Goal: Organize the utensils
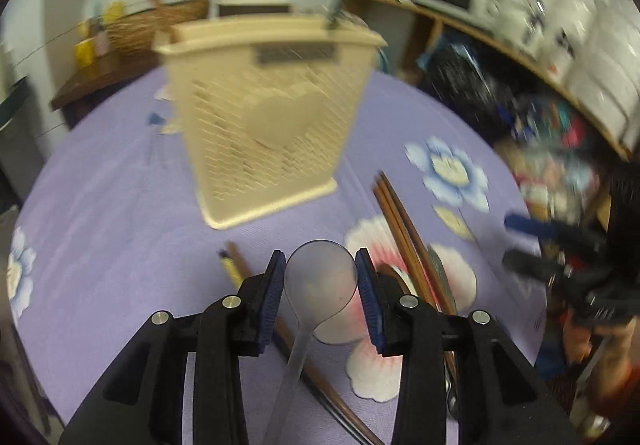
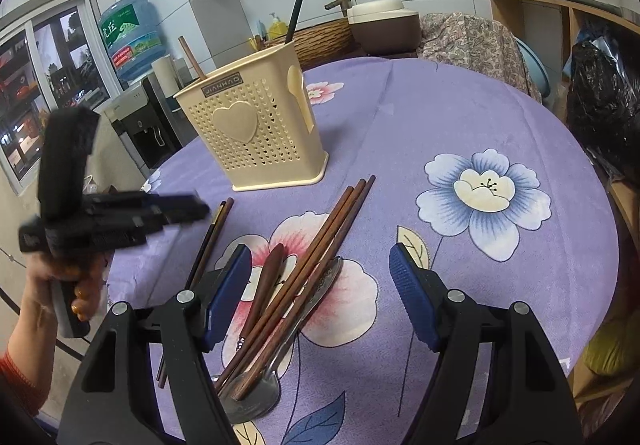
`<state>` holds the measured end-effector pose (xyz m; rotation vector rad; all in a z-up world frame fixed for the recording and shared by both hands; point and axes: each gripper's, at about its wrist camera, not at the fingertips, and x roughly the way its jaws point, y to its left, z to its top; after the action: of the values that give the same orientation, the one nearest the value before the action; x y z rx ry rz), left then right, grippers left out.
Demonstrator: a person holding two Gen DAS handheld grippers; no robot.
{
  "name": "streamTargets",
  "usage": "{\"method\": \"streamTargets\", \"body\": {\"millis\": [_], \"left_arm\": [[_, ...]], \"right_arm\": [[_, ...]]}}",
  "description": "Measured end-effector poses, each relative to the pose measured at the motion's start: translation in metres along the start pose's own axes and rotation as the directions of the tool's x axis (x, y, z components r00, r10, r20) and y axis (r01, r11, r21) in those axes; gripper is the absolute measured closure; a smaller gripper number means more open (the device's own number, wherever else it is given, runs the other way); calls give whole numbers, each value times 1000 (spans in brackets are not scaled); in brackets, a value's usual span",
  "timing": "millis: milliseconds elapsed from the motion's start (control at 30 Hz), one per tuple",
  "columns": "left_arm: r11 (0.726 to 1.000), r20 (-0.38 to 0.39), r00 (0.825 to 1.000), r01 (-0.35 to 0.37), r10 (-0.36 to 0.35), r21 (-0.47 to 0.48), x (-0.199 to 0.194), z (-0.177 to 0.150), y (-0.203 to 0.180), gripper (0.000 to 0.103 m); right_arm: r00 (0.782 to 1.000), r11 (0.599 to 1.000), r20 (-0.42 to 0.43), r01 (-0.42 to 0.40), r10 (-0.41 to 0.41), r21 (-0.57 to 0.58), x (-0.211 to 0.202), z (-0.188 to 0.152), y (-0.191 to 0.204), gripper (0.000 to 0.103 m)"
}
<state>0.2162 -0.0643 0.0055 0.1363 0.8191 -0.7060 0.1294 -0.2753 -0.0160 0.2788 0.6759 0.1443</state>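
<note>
— What's the left gripper (image 1: pixel 320 277) got?

— A translucent grey plastic spoon (image 1: pixel 318 285). Its blue pads (image 1: pixel 272 293) are pressed against either side of the bowl, and the handle trails back under the gripper toward the person. It's lifted over the purple flowered tablecloth (image 1: pixel 120 185), on the near side of the cream utensil holder (image 1: pixel 268 105).

— And the right gripper (image 2: pixel 320 293)?

— Spread wide, nothing between its fingers. It hangs over the pile of utensils lying on the pink flower print, on the near part of the table.

— What's in the pile?

— A bundle of brown wooden chopsticks (image 2: pixel 332 241) pointing away toward the holder, a wooden spoon (image 2: pixel 268 277) to their left, and a metal spoon (image 2: pixel 280 365) tucked under them with its bowl nearest the person. Another pair of dark chopsticks (image 2: pixel 212 237) lies apart, further left.

— Anything in the holder already?

— From the right wrist view, the holder (image 2: pixel 256 125) stands upright at the far side of the cloth, with a black stick-like utensil (image 2: pixel 298 5) rising from it on the right and a brown wooden handle (image 2: pixel 192 59) leaning out at the left. The left view is blurred, so finer detail there is lost.
</note>
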Motion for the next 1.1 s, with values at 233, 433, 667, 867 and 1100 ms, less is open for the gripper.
{"method": "streamTargets", "body": {"millis": [233,433,667,867,1100], "left_arm": [[978,143,986,-58,88,-199,-50,0,31,67],[962,182,978,-46,98,-268,-63,-8,34,67],[962,196,976,-38,94,-271,-68,-16,35,67],[965,197,976,-39,92,-257,-68,-17,32,67],[963,196,976,-43,97,-265,-68,-20,32,67]], "right_arm": [[998,997,-50,-28,24,-73,19,0,32,32],[988,989,-157,-27,3,-149,59,-3,69,48],[978,989,-196,49,-76,-138,84,-3,71,60],[966,979,-219,98,-136,-177,95,-7,69,64],[958,960,-205,148,-198,-238,98,-12,73,73]]}}
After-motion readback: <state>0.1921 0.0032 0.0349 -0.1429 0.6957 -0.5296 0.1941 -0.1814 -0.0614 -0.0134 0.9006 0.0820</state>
